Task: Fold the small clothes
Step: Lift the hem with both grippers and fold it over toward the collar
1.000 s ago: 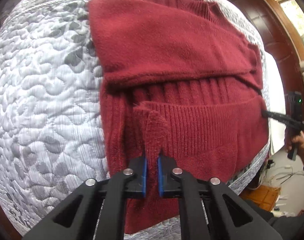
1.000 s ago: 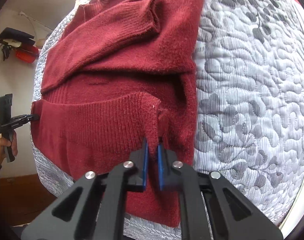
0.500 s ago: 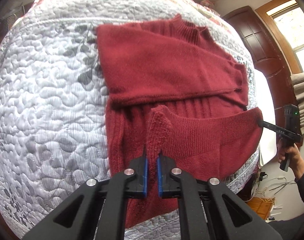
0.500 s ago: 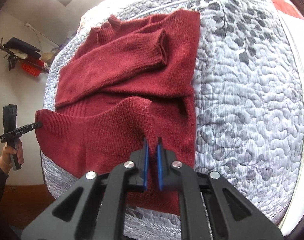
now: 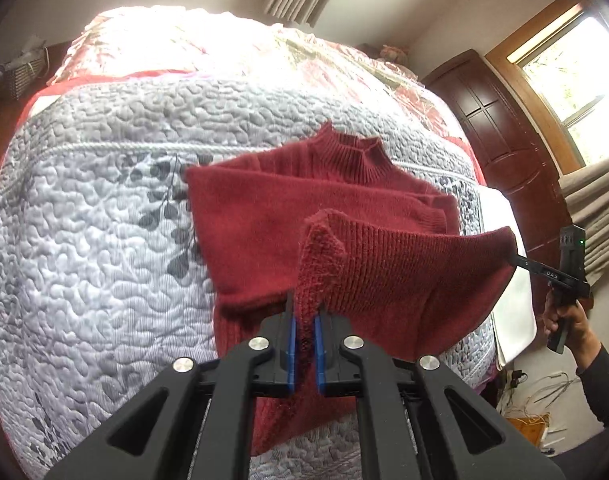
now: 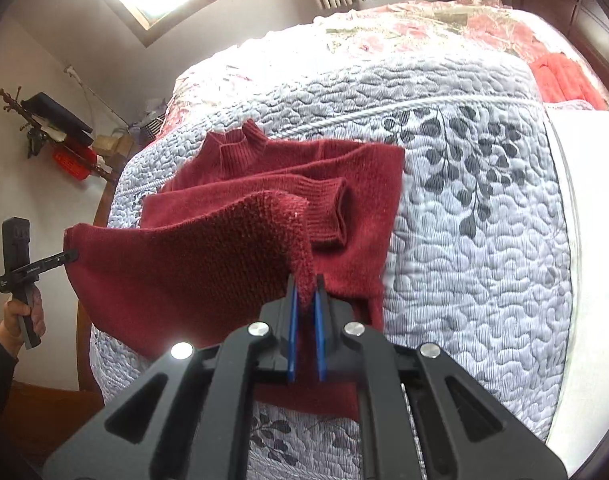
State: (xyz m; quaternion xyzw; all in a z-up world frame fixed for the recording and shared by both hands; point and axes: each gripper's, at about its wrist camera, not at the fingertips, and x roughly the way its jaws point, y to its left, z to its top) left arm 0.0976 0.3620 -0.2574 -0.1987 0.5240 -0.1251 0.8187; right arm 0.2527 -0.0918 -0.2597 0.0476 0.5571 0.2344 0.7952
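Note:
A dark red knit sweater (image 5: 264, 216) lies on a grey quilted bed cover (image 5: 96, 240), collar at the far end and sleeves folded across the chest. Its ribbed hem (image 5: 404, 272) is lifted off the bed and stretched between both grippers. My left gripper (image 5: 304, 312) is shut on the left hem corner. Off to the right in that view, a hand holds my right gripper (image 5: 514, 257) pinching the other corner. The right wrist view shows the right gripper (image 6: 304, 294) shut on its hem corner (image 6: 296, 216), and the left gripper (image 6: 71, 257) far left.
A pink floral blanket (image 5: 176, 48) covers the bed's far end. A dark wooden door (image 5: 504, 132) and window stand on the right, with cables on the floor (image 5: 544, 396). A white mattress edge (image 6: 592, 240), a coral cloth (image 6: 564, 80) and a coat stand (image 6: 44, 120) show too.
Both grippers have raised the hem off the bed and carried it toward the collar. The lifted hem now hangs above the folded sleeves, and both views tilt up toward the room.

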